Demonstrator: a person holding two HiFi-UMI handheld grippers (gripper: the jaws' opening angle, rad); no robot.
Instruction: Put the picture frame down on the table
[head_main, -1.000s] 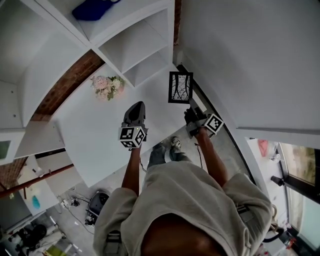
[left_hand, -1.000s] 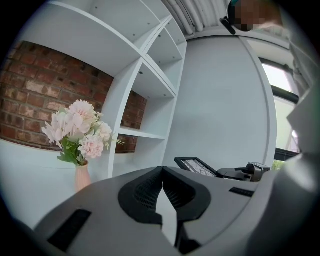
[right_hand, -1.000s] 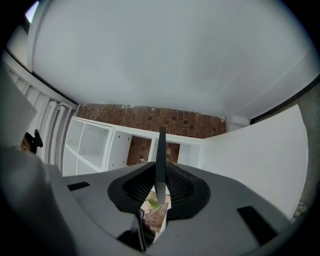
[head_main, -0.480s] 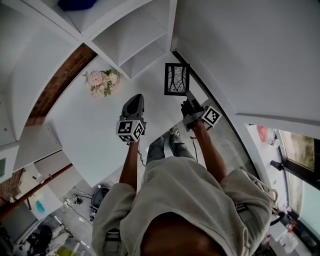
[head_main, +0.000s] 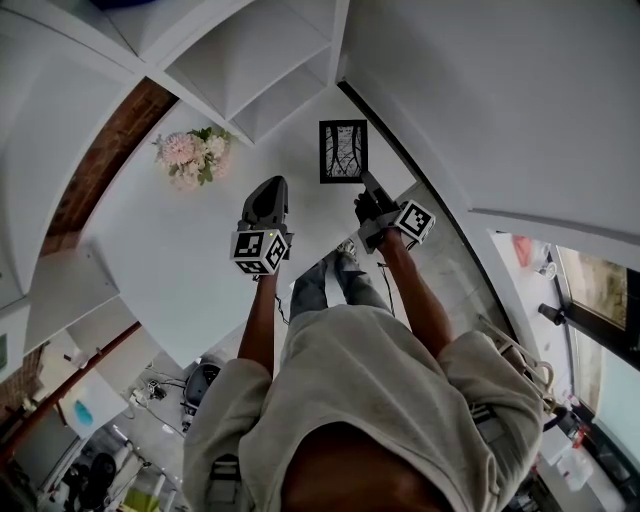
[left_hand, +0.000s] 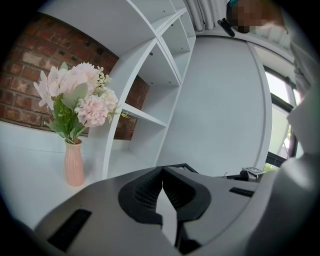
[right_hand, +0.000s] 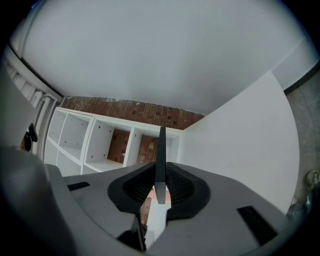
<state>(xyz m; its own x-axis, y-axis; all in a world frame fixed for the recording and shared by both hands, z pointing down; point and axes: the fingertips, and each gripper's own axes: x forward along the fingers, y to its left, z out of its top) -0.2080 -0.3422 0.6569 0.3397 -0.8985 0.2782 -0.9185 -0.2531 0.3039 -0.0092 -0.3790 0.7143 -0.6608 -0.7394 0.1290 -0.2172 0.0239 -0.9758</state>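
Note:
The picture frame (head_main: 343, 151) is black with a pale print of bare branches. It hangs over the far right part of the white table (head_main: 170, 250). My right gripper (head_main: 366, 186) is shut on the frame's lower right edge. In the right gripper view the frame (right_hand: 160, 150) shows edge-on as a thin dark strip pinched between the ribbed pads. My left gripper (head_main: 268, 196) hovers over the table to the left of the frame, its jaws shut with nothing in them. In the left gripper view (left_hand: 162, 171) a corner of the frame (left_hand: 184, 167) peeks out just past the jaws. Whether the frame touches the table I cannot tell.
A pink vase of pale pink flowers (head_main: 187, 158) stands on the table at the far left, also large in the left gripper view (left_hand: 75, 165). White shelving (head_main: 250, 70) backs the table before a brick wall. A white wall (head_main: 500, 100) runs along the table's right edge.
Both grippers have sunk toward the table top, the right one carrying the frame with it. The grip on the frame looks the same.

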